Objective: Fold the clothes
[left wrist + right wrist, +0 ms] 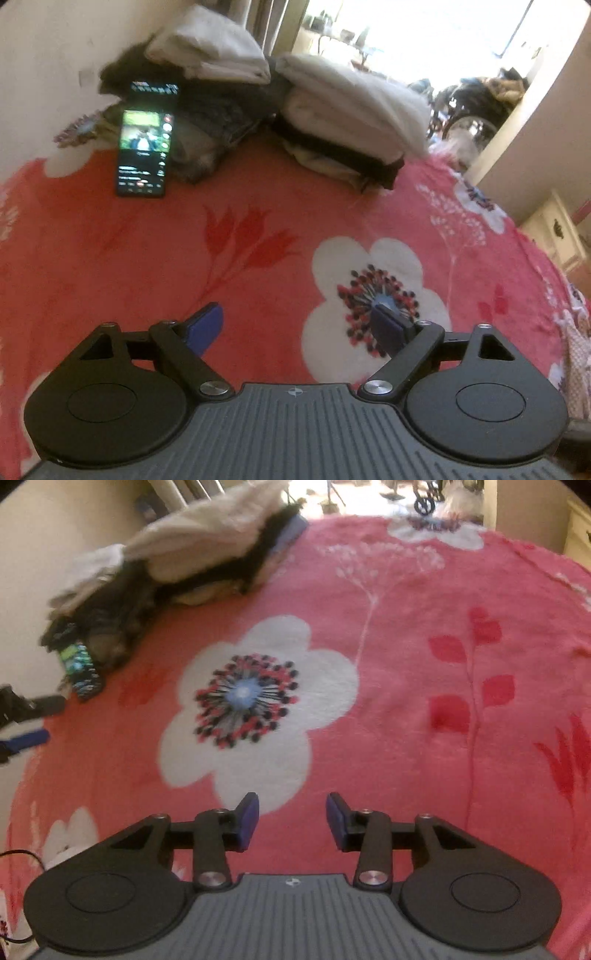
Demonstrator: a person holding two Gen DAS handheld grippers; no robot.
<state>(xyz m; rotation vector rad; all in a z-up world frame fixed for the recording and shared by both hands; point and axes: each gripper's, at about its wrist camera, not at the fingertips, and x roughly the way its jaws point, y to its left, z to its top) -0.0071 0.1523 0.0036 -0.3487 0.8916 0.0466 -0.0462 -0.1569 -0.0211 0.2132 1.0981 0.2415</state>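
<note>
Both grippers empty above the pink floral fleece bedspread (258,206)

Left gripper (295,328) gapes wide; right gripper (291,821) stands half apart, holding nothing; stacks of folded white and dark clothes (347,122) lie well ahead; lit black smartphone (146,138) leans ahead-left.

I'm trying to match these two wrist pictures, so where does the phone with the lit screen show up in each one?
Left wrist view: the phone stands upper left, propped against the dark folded clothes.
Right wrist view: the phone is at the far left edge, small and blurred, below the same clothes.
Shared landmark: the white flower with the blue centre on the pink blanket.
</note>
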